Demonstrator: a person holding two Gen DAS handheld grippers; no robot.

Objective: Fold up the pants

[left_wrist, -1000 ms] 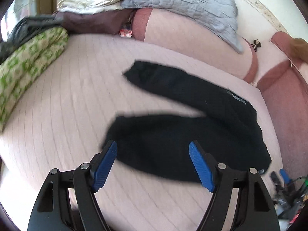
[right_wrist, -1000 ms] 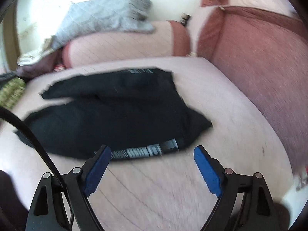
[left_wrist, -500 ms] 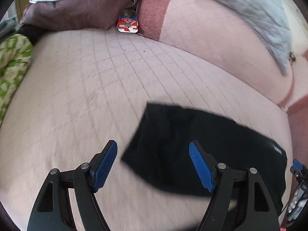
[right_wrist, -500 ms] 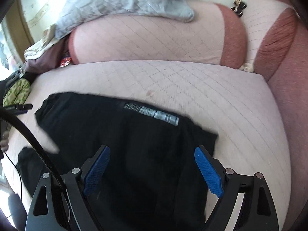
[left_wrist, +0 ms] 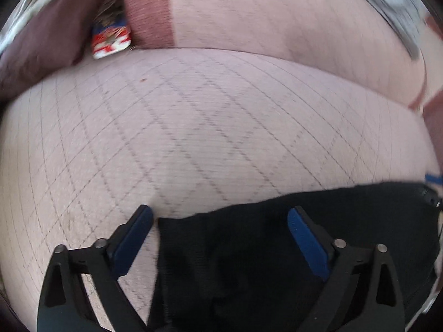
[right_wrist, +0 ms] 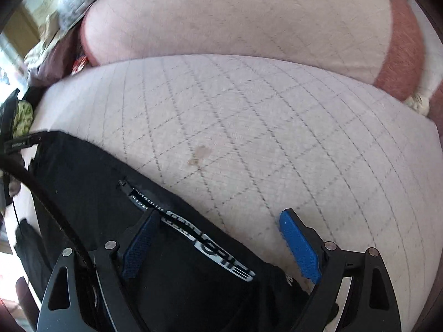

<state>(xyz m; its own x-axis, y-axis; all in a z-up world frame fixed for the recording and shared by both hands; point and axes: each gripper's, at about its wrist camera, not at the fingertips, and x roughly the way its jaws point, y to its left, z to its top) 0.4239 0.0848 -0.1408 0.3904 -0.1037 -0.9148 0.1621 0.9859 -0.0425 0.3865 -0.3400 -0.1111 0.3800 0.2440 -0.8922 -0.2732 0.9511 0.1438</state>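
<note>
My left gripper spread wide over a leg end of the black fabric pants lying on the pale quilted mattress, my right gripper likewise unclenched above their printed waistband, nothing grasped.

Home bedroom or living room: quilted pink mattress under and ahead of both grippers, pink bolster cushion beyond it, maroon pillow far left, grey quilt draped top right.
</note>
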